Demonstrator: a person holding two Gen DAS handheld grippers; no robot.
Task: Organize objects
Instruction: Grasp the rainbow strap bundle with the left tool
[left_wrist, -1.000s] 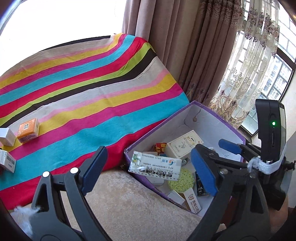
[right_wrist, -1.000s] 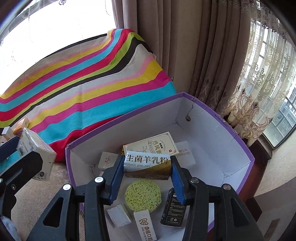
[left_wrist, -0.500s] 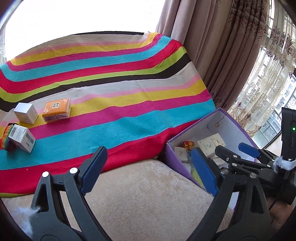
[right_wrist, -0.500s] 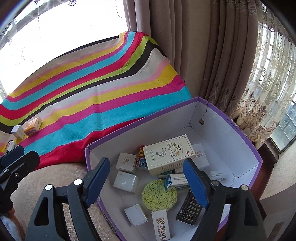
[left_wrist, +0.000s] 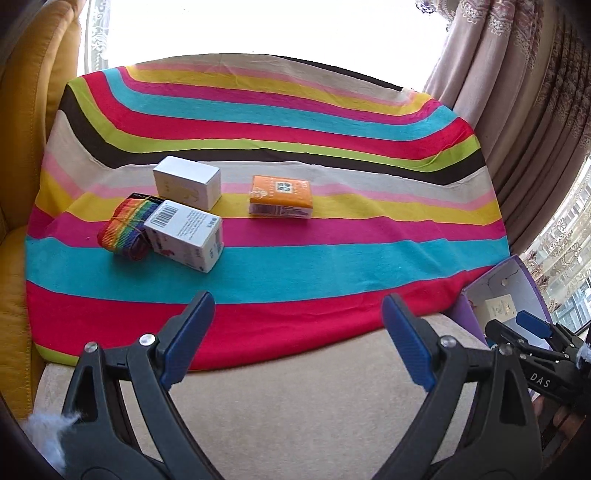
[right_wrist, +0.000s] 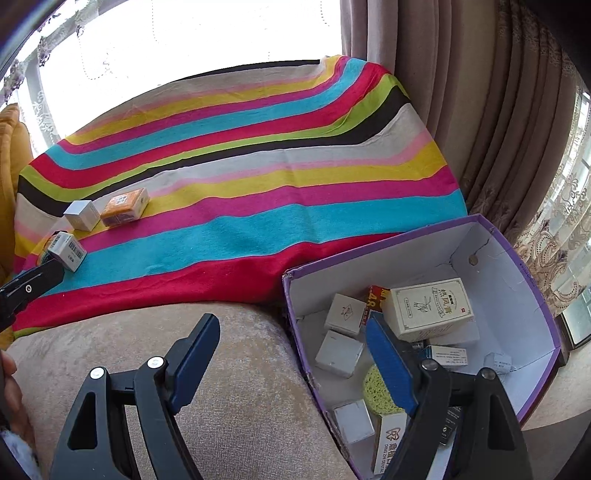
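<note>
Faintly, "DAS" on right hand-held gripper; "48" carton

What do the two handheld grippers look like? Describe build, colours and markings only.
The left gripper and right gripper match: black plastic clamp-style arms with triangular cut-outs, silver rivets at the pivots, and ribbed blue pads inside each finger. In the left view, the right gripper's arm carries white letters "DAS". No cables are visible.

Beige cushion, far part under striped cloth. On cloth, left end: white box, barcode box, rainbow strap roll, orange box.
</note>
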